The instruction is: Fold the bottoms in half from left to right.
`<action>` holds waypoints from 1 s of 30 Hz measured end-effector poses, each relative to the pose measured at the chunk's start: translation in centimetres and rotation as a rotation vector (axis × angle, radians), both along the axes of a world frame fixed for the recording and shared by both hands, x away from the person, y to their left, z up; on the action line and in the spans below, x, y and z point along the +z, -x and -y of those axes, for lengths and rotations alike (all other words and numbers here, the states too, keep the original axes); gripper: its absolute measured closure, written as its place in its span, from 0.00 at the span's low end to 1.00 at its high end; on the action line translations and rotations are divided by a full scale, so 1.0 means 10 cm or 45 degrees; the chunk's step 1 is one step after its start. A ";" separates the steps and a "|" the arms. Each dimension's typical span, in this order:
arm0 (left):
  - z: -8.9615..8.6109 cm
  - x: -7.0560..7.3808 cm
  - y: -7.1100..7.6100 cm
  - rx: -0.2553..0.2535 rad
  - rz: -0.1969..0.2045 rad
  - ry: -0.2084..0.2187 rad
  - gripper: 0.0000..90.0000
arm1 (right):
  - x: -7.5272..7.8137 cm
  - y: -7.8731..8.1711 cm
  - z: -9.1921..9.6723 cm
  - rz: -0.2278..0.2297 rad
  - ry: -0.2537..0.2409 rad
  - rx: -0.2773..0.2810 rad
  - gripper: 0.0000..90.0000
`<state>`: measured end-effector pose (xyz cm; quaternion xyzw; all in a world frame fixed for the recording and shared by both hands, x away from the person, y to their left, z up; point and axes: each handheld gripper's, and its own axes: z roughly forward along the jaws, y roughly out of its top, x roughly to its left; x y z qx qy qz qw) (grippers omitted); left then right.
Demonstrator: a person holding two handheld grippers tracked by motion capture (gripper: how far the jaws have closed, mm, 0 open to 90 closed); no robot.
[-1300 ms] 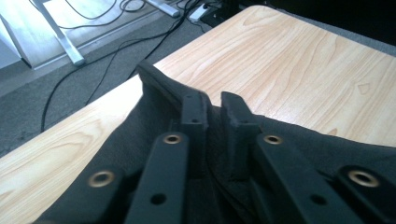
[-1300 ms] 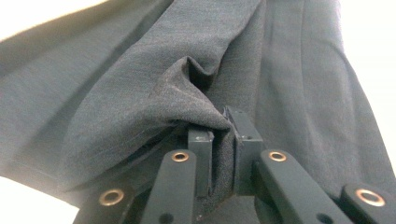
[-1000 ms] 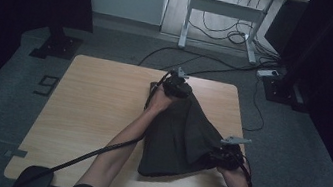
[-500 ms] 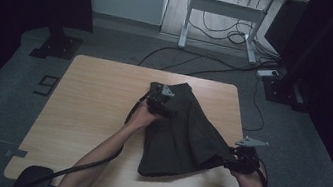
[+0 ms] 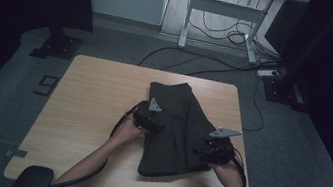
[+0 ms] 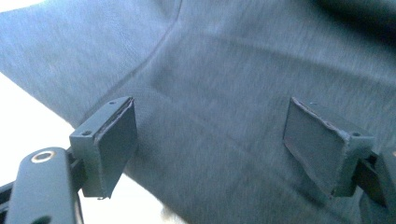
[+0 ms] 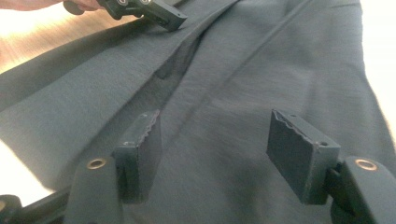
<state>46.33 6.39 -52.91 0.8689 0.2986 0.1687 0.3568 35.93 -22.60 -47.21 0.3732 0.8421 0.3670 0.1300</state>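
The left tool (image 5: 150, 120), jaws spread wide and holding nothing, sits over the near-left edge of a dark folded garment (image 5: 177, 125) on the bench (image 5: 86, 106), having drawn back toward the person from the cloth's far corner, where it was working a second ago. In the left gripper view the empty pads (image 6: 114, 140) hover just above the fabric, with a seam running away ahead of them and the cloth's edge and pale benchtop just off to the tool's left. The right tool (image 5: 216, 149), likewise open and empty, rests at the garment's near-right edge, little moved over the same interval; its own view looks across the cloth, creased lengthwise ahead of its jaws, to the left tool (image 7: 144, 9) at the far side. The garment lies flat beneath and between both tools, a long folded panel reaching from the far middle of the bench to its near edge. With both tools released and the cloth lying smooth, the fold just handled appears to be set down; the likely next step, judged from their positions at opposite edges, is a fresh grip for another fold or a smoothing pass.
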 end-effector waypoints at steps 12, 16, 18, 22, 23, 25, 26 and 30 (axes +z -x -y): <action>-0.04 -0.16 0.02 0.025 -0.002 0.004 0.19 | -0.50 -0.12 -0.32 -0.107 0.172 -0.066 0.92; -0.04 -0.16 0.02 0.026 -0.005 0.008 0.19 | -0.35 -0.07 -0.23 -0.072 0.151 -0.096 0.97; -0.04 -0.16 0.02 0.027 -0.005 0.008 0.19 | -0.21 -0.05 -0.14 -0.032 0.130 -0.120 0.97; -0.03 -0.15 0.04 0.031 0.016 -0.002 0.20 | 0.06 -0.06 0.13 0.042 0.122 -0.208 0.97; -0.03 -0.14 0.04 0.030 0.019 -0.006 0.19 | 0.14 -0.09 0.28 0.058 0.132 -0.258 0.97; -0.03 -0.11 0.05 0.032 0.028 -0.008 0.19 | 0.18 -0.14 0.43 0.058 0.142 -0.308 0.97; -0.03 -0.09 0.06 0.031 0.031 -0.007 0.19 | 0.18 -0.14 0.43 0.058 0.142 -0.308 0.97; -0.03 0.00 0.10 0.023 0.045 0.002 0.18 | 0.01 -0.32 0.77 -0.014 0.126 -0.398 0.96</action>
